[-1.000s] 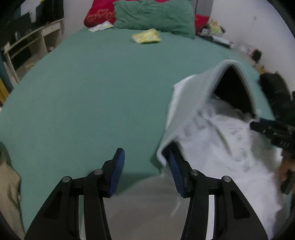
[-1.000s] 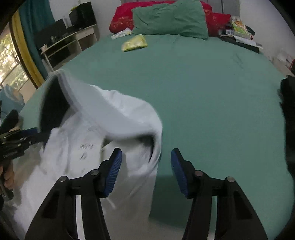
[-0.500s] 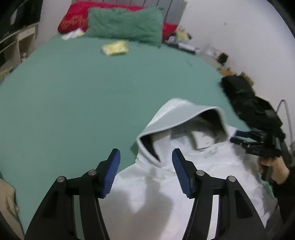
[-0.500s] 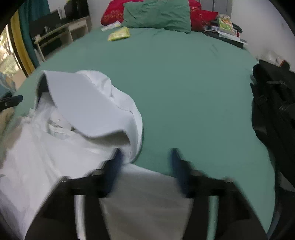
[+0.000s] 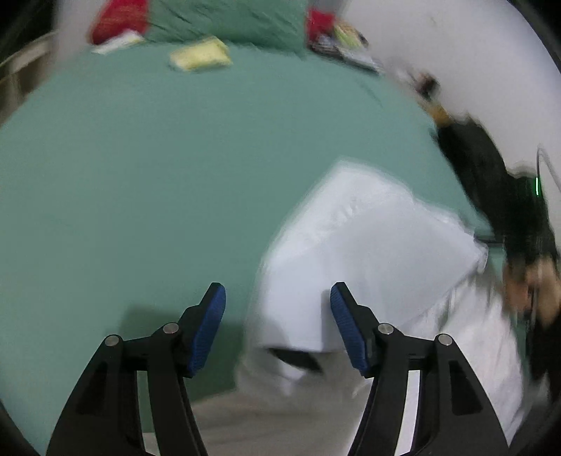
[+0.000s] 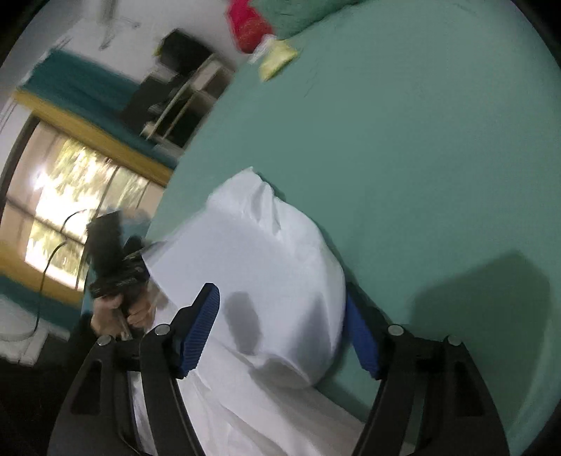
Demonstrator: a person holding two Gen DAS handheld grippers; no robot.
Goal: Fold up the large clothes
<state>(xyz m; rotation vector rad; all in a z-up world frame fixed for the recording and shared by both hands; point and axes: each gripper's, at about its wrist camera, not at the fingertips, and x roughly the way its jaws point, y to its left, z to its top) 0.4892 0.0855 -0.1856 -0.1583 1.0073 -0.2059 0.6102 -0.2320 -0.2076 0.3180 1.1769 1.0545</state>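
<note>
A white hooded sweatshirt (image 5: 368, 252) lies at the near edge of a green bed (image 5: 157, 158), its hood folded down over the body. The left wrist view is blurred. My left gripper (image 5: 278, 326) is open and empty, just above the hood's left side. In the right wrist view the sweatshirt (image 6: 266, 266) lies between the fingers of my right gripper (image 6: 282, 329), which is open with nothing clamped. The camera is tilted there. The left gripper's body and the hand holding it show in the right wrist view (image 6: 115, 266).
A green pillow (image 5: 228, 17) and red pillow (image 5: 119, 17) lie at the bed's head, with a yellow packet (image 5: 200, 58) near them. A black bag (image 5: 491, 182) sits off the right edge. Shelves (image 6: 182, 101) and a window (image 6: 73, 196) stand left of the bed.
The hood was open and facing up; it now lies flipped down over the body. Both grippers have swung, the right one rolling to a tilted view. Both stay open.
</note>
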